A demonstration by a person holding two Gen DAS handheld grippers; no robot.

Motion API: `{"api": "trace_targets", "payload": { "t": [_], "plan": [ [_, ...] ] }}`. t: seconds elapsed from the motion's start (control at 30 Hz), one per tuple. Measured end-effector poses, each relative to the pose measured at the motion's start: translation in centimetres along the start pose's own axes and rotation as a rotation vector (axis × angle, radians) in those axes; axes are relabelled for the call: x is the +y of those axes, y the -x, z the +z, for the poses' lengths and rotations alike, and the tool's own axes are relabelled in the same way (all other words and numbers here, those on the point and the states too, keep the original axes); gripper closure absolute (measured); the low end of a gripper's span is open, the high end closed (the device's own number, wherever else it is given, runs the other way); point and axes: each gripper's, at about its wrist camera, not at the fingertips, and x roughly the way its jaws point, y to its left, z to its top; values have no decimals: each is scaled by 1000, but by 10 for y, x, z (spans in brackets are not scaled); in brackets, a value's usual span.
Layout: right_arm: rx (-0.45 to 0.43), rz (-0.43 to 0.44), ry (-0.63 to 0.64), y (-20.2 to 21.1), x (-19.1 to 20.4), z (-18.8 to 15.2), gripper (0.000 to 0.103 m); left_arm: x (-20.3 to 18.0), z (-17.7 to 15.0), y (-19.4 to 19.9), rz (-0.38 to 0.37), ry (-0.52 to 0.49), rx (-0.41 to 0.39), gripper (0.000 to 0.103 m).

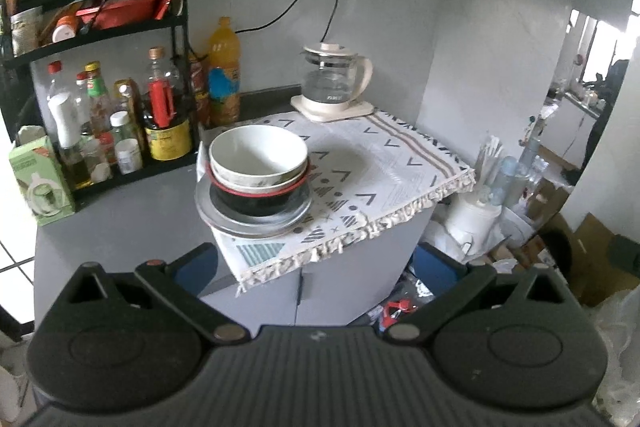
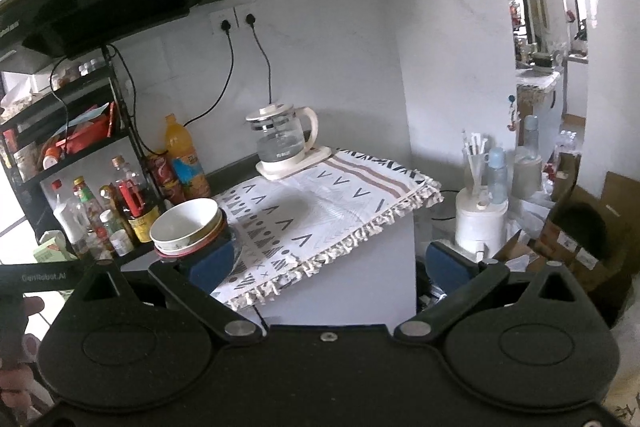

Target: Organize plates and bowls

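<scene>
The left gripper (image 1: 316, 267) hangs with its 2 blue-padded fingers (image 1: 198, 269) spread wide and nothing between them, back from the counter's front edge. Ahead of it and a little toward its left finger stands the stack of dishes: a white bowl (image 1: 258, 153) on top, nested in a second pale bowl (image 1: 256, 181), which sits in a black bowl with a red rim (image 1: 256, 201), all resting on a grey plate (image 1: 252, 219). The plate lies on the near-left corner of a patterned fringed cloth (image 1: 372, 167) that covers the counter. Beyond the stack, at the far edge of the cloth, stands a glass kettle (image 1: 332, 83) on its cream base, and to the left of the stack a black rack (image 1: 96, 39) holds bottles, with an orange soda bottle (image 1: 224, 71) beside it. The right gripper (image 2: 330, 261) is likewise wide apart and holds nothing; in its view the stack sits just behind its left finger, whose pad (image 2: 212, 263) hides part of the plate, and the cloth stretches ahead between the fingers.
</scene>
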Motion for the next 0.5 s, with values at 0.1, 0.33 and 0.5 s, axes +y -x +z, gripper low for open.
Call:
{"api": "trace_targets", "payload": {
  "t": [0.1, 0.33, 0.5],
  "plan": [
    [11, 8, 15, -4, 4, 0, 0, 3, 1, 1, -7, 16, 9, 0],
    [28, 33, 24, -7, 7, 2, 0, 5, 6, 7, 12, 13, 4, 0],
    [40, 44, 33, -8, 8, 1, 0, 7, 5, 9, 17, 28, 18, 0]
  ]
}}
